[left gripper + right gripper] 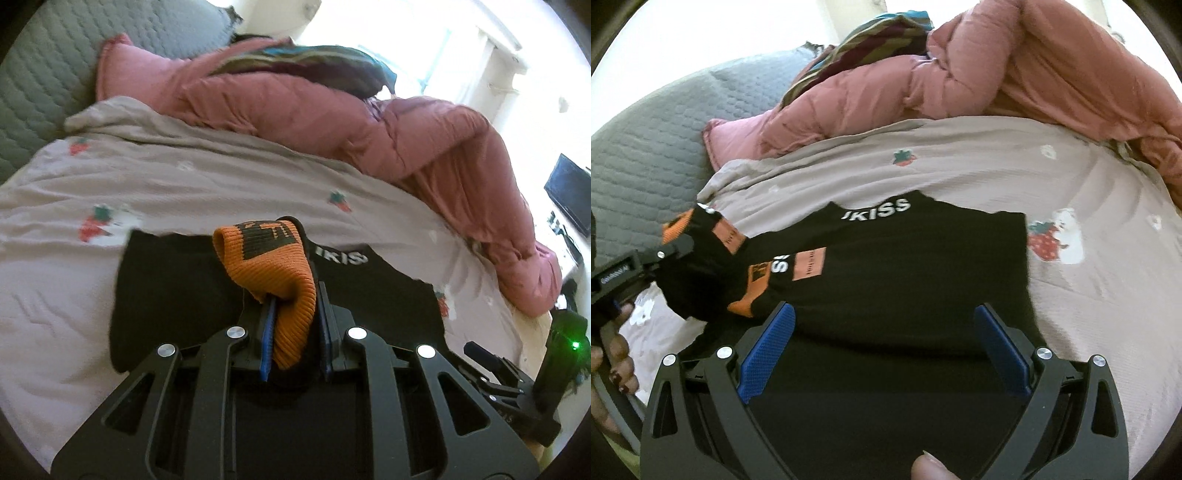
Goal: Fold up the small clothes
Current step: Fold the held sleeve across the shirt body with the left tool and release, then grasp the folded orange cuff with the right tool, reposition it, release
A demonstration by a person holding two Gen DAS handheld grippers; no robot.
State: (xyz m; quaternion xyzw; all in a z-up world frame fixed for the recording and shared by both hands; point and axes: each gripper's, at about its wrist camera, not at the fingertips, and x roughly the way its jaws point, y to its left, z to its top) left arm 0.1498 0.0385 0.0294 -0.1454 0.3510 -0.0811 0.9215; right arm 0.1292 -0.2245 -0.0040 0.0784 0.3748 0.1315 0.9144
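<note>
Left fingers [271,328] pinch orange cuff [273,266] of black shirt [886,266]; right fingers [768,347] spread.

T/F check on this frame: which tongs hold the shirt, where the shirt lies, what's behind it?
1. The left tongs are shut on the orange cuff of the black shirt. True.
2. The right tongs grip the shirt's hem. False: they are open, holding nothing.
3. The shirt lies on a strawberry-print sheet. True.
4. A blue duvet is bunched behind the shirt. False: the pink duvet is.
5. White lettering marks the shirt's collar. True.
</note>
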